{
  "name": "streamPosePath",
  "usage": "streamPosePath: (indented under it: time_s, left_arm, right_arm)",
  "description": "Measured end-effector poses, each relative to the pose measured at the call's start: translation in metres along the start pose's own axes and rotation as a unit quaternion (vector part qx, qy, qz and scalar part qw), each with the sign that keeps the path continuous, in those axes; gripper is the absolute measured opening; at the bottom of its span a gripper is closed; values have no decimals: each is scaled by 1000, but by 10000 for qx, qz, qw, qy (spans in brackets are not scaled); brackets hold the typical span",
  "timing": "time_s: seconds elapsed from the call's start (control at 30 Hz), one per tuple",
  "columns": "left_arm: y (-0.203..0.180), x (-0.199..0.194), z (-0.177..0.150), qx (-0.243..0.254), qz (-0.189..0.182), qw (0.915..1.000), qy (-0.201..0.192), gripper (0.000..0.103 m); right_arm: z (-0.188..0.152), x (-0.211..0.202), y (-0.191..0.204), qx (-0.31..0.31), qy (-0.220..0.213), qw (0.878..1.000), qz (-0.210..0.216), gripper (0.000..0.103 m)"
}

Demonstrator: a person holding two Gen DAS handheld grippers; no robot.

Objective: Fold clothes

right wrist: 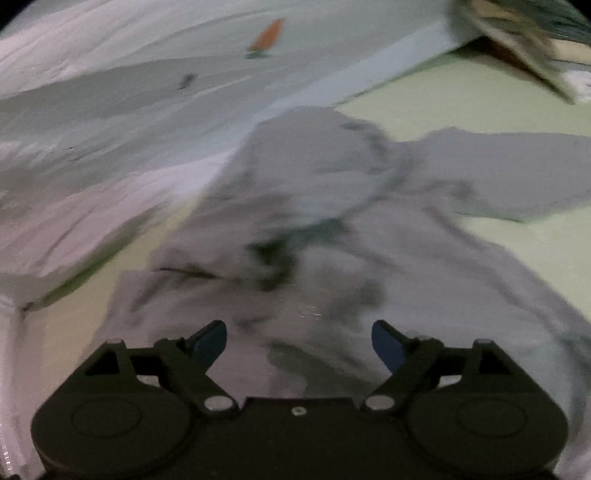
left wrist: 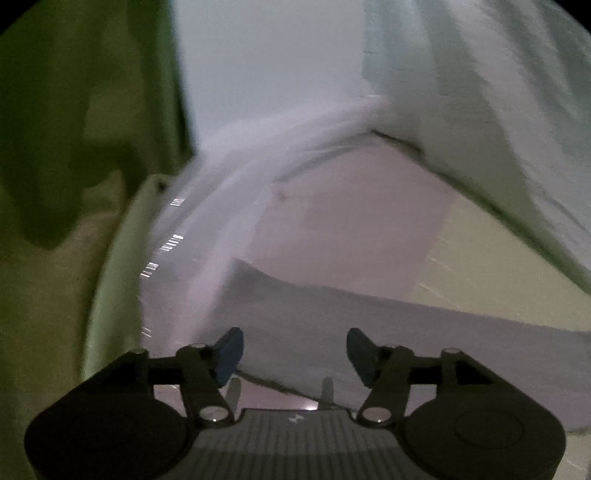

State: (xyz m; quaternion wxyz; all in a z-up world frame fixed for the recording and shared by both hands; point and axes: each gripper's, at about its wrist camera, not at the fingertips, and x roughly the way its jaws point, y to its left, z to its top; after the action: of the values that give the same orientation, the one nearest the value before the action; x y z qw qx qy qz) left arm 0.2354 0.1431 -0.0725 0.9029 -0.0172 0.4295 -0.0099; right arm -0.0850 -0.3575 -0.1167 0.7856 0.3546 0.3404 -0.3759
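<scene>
Both views are motion-blurred. Right gripper (right wrist: 299,341): jaws wide apart, nothing between them, poised over a grey hoodie (right wrist: 369,236) that lies spread on a pale green surface (right wrist: 461,99); whether this is a counter or a bed cannot be told. The hood (right wrist: 314,162) lies ahead of the gripper, one sleeve (right wrist: 517,173) runs out to the right, and the body cloth below the jaws is rumpled rather than flat. A white sheet (right wrist: 129,110) with a small orange mark (right wrist: 267,35) lies ahead and to the left, its edge just beside the hood. Left gripper (left wrist: 295,356): jaws likewise wide apart and empty, with pale cloth (left wrist: 369,332) directly ahead and below; blur hides whether this is part of the hoodie. A white draped cloth (left wrist: 461,92) hangs ahead to the right, a green fabric (left wrist: 74,129) to the left. Step in hand, as judged: the hoodie is laid out face-open but unfolded, fitting a stage of spreading or positioning. The next move would call for a pinch on a single layer at an edge, sleeve or hem, with the wrinkled middle smoothed so the fold lies clean.
</scene>
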Motion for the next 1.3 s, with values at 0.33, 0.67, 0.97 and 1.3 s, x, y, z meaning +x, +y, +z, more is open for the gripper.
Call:
streamPosePath:
  time_s: [0.33, 0.67, 0.97, 1.3]
  left_arm:
    - [-105, -40, -66, 1035, -1006, 9890, 338, 72]
    - [-225, -98, -127, 1855, -1463, 9714, 239, 81]
    - [-336, -127, -160, 2193, -1606, 9623, 119, 83]
    - [-445, -102, -161, 3132, -1761, 9332, 106, 88]
  right_arm:
    - [-20, -38, -78, 380, -69, 9987, -335, 95]
    - [16, -48, -126, -249, -84, 9993, -270, 99]
    - [76, -27, -191, -7, -103, 9994, -327, 100]
    - [140, 15, -246, 363, -136, 9986, -348, 100]
